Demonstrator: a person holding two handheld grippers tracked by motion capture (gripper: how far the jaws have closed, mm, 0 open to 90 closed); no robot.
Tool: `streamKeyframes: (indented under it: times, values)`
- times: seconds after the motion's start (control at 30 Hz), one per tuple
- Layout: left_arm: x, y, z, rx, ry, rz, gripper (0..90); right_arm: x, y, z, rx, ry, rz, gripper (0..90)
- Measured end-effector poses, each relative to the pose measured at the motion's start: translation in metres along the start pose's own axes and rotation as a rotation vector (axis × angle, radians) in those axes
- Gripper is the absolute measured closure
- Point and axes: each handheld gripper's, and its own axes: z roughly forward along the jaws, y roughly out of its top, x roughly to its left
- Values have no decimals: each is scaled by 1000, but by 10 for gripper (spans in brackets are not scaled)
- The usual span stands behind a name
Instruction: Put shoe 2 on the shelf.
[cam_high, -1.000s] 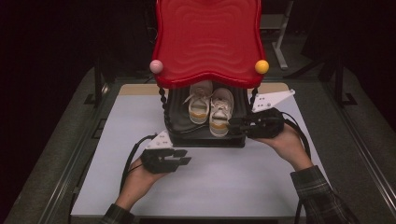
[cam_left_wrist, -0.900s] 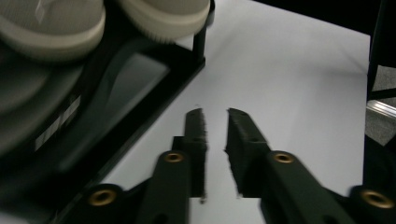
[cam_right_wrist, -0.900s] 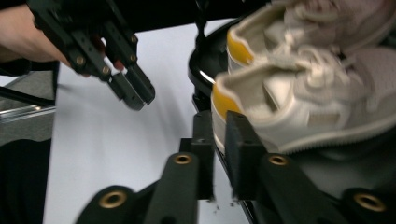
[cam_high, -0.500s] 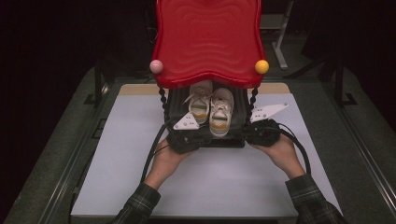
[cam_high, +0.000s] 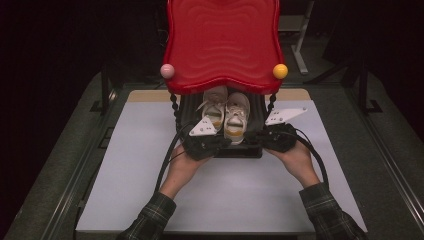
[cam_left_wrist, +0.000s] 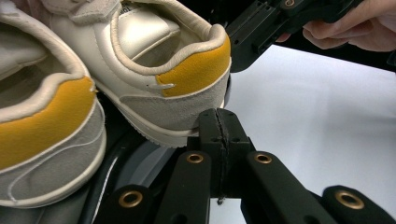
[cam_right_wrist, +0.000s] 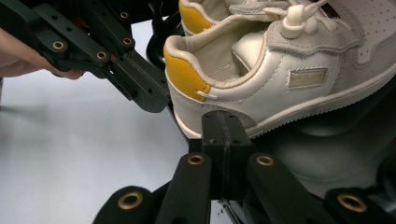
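While two white shoes (cam_high: 225, 116) sit on a black shelf (cam_high: 240, 151), the left gripper (cam_high: 206, 144) and right gripper (cam_high: 272, 137), both pressed together, flank its front edge, seemingly to move it.

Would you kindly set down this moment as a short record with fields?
Surface: white table
Rack: black lower shelf under a red wavy top
Knobs: pink ball, yellow ball
Contents: pair of white shoes with yellow heels, side by side
Left gripper: jaws closed, at the shelf's front edge
Right gripper: jaws closed, at the shelf's front edge
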Motion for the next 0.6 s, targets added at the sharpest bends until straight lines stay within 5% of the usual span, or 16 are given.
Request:
streamKeyframes:
  times: [0.6]
  values:
    - [16,9,8,-25,79,-18,900,-2,16,9,15,-113,2,895]
